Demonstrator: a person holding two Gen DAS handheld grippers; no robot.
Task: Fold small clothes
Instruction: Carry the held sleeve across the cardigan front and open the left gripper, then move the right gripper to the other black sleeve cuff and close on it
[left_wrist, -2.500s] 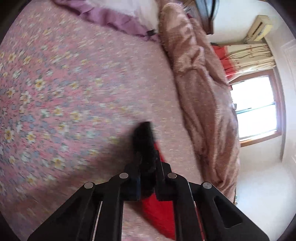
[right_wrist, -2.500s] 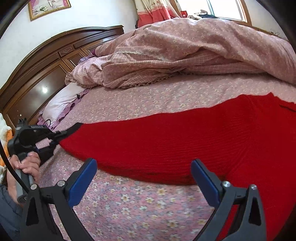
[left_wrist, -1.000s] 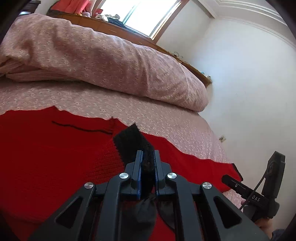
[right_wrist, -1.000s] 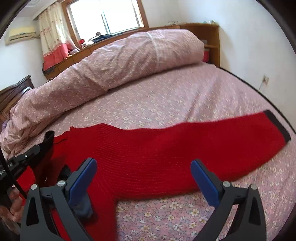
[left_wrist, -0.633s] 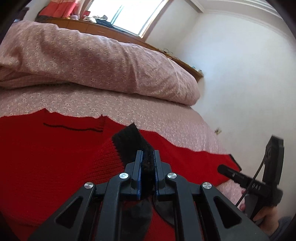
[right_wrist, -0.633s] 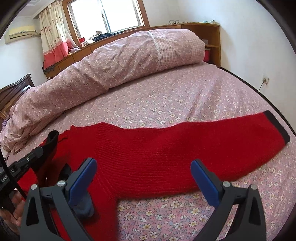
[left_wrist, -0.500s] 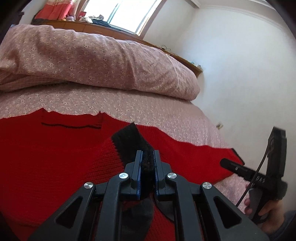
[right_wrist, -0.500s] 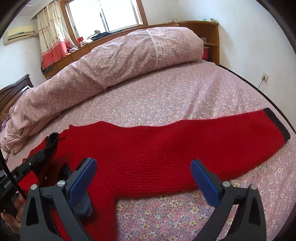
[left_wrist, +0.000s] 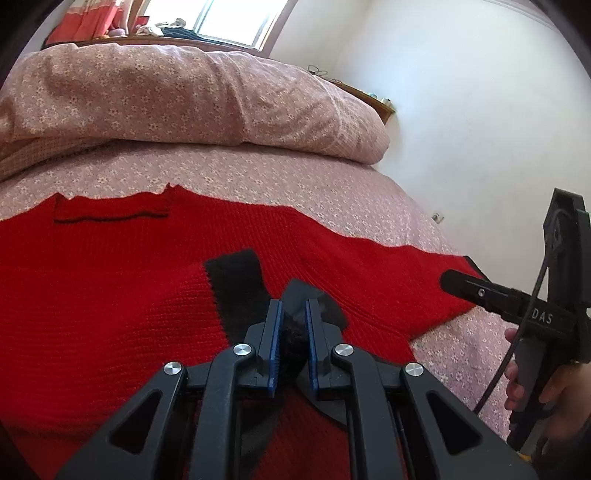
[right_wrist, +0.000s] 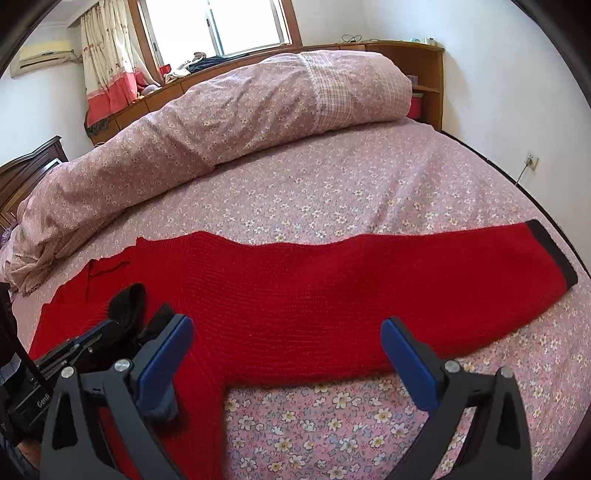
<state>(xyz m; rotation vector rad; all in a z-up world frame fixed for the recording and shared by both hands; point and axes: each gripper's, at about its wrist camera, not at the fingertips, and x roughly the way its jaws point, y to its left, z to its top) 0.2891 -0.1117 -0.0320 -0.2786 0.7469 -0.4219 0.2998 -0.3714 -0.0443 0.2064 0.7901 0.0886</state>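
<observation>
The red sweater (right_wrist: 295, 295) lies flat on the bed (right_wrist: 332, 192), one sleeve stretched toward 3 o'clock. The left gripper (left_wrist: 294, 314) has its jaws pinching the other sleeve's black cuff (left_wrist: 236, 288), folded over the sweater's body. The right gripper (right_wrist: 284, 354), jaws spread wide, hovers above the sweater's near edge. A rolled quilt (right_wrist: 221, 110) lies at 12 o'clock.

Sunlit window (right_wrist: 247, 26), white walls (left_wrist: 461, 110), rolled quilt (right_wrist: 221, 122) on floral bed (right_wrist: 332, 184).
</observation>
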